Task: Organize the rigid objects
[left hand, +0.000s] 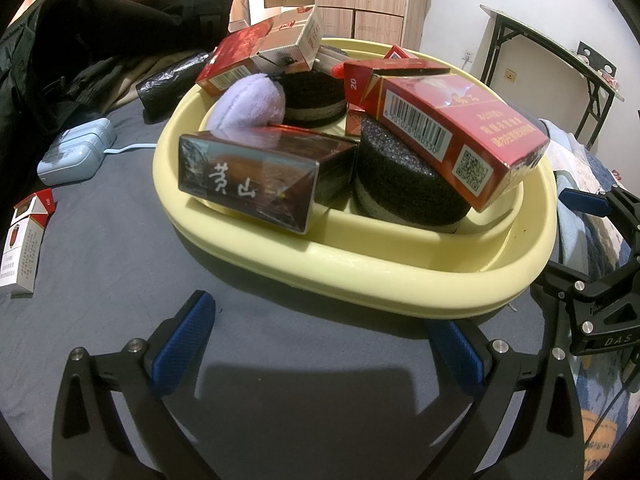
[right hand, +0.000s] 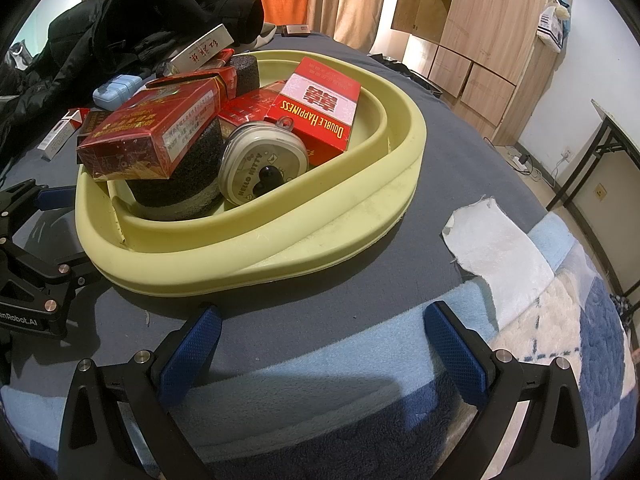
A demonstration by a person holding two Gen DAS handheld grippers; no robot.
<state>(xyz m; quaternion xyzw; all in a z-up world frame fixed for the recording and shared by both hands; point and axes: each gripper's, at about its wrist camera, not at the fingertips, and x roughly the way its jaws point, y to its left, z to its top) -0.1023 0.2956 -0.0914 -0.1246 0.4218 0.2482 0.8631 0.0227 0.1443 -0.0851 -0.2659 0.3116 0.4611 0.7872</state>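
Observation:
A pale yellow basin sits on the grey bed sheet and holds several cigarette boxes, black foam discs and a purple puff. A dark brown box leans on its near rim. A red box rests on a black foam disc. A Double Happiness box and a round Hello Kitty tin lie in it too. My left gripper is open and empty before the basin. My right gripper is open and empty at the basin's near side.
A white and red cigarette pack lies on the sheet at far left. A light blue case and black clothing lie behind. A white cloth lies at right on a blue blanket. Wooden cabinets stand beyond.

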